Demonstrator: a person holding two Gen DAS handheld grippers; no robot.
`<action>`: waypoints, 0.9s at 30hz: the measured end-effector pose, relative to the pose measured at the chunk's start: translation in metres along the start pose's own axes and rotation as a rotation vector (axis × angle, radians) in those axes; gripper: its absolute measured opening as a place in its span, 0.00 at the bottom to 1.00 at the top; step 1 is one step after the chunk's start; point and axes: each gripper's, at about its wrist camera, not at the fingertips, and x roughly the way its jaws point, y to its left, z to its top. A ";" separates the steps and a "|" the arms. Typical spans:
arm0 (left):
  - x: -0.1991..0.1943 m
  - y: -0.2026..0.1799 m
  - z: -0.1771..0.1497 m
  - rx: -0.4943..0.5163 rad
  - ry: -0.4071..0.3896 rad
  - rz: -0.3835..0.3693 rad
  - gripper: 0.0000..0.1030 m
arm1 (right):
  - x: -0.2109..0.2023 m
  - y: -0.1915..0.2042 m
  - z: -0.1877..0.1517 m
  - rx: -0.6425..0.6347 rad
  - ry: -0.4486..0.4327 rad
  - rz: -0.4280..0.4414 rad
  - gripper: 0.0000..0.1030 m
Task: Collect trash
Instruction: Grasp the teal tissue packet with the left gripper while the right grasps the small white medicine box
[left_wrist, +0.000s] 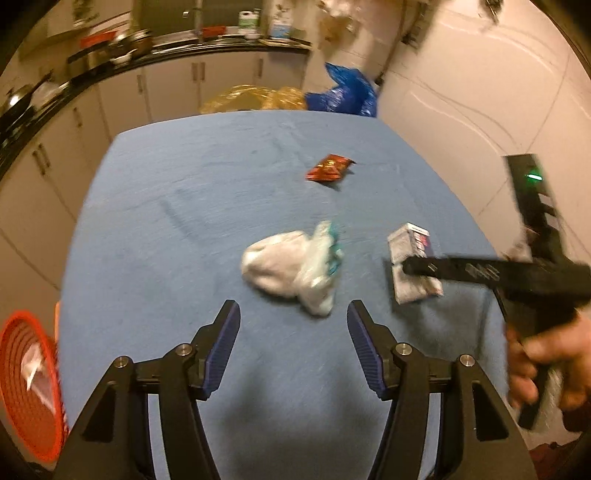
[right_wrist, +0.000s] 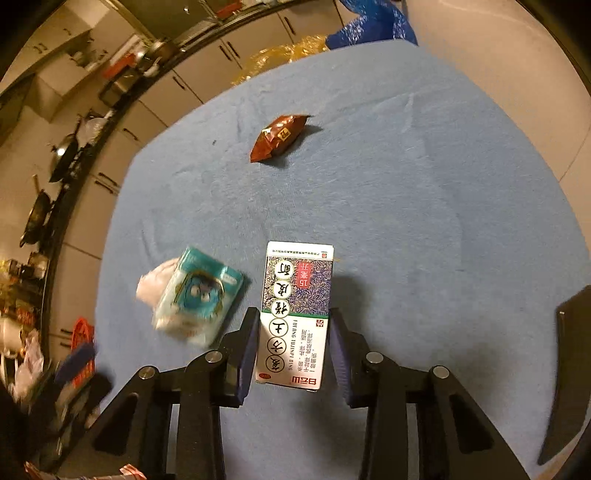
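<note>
A white medicine box (right_wrist: 295, 314) with Chinese print lies on the blue table (right_wrist: 424, 203) between the fingers of my right gripper (right_wrist: 293, 321), whose blue pads stand close on both sides of it. The box (left_wrist: 413, 258) also shows in the left wrist view under the right gripper (left_wrist: 406, 266). A crumpled white tissue with a teal tissue pack (left_wrist: 295, 269) lies just ahead of my open, empty left gripper (left_wrist: 293, 314); it shows in the right wrist view (right_wrist: 195, 295) too. A red snack wrapper (left_wrist: 328, 168) lies farther back (right_wrist: 279, 136).
An orange-red basket (left_wrist: 26, 384) with a scrap in it sits off the table's left edge. Yellow (left_wrist: 251, 98) and blue plastic bags (left_wrist: 347, 92) lie beyond the far edge. A cluttered kitchen counter (left_wrist: 110, 55) runs along the left, a white wall on the right.
</note>
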 end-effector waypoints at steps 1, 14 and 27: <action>0.006 -0.005 0.004 0.010 0.002 -0.008 0.57 | -0.005 -0.004 -0.003 -0.006 0.000 0.005 0.38; 0.088 -0.037 0.025 0.058 0.114 0.016 0.13 | -0.053 -0.038 -0.025 -0.036 -0.036 -0.009 0.38; 0.012 -0.019 -0.032 -0.048 0.009 0.009 0.11 | -0.035 0.023 -0.036 -0.160 -0.013 0.057 0.38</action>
